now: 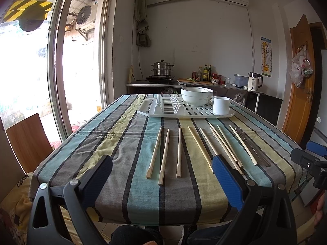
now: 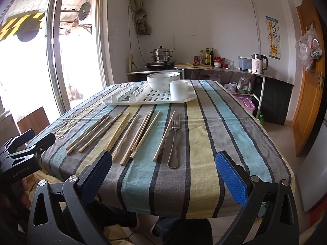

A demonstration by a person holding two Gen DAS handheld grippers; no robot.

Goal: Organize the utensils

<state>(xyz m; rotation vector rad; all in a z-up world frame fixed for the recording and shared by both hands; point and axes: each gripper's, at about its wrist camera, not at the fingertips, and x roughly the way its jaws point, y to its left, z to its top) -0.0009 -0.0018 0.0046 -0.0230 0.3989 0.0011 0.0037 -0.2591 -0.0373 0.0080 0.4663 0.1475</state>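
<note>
fork (image 2: 174,140) lies dead ahead between right gripper (image 2: 163,175) fingers, handle toward them | chopsticks (image 1: 163,153) lengthwise ahead of left gripper (image 1: 161,179) | both spread, empty

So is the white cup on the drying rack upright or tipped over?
Upright. The white cup stands on its base on the drying rack, beside the bowls.

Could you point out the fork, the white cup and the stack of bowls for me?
fork (image 2: 173,143), right wrist view, middle of its handle.
white cup (image 2: 179,89), right wrist view, its front wall.
stack of bowls (image 1: 196,98), left wrist view, outer side of the bowls.
</note>
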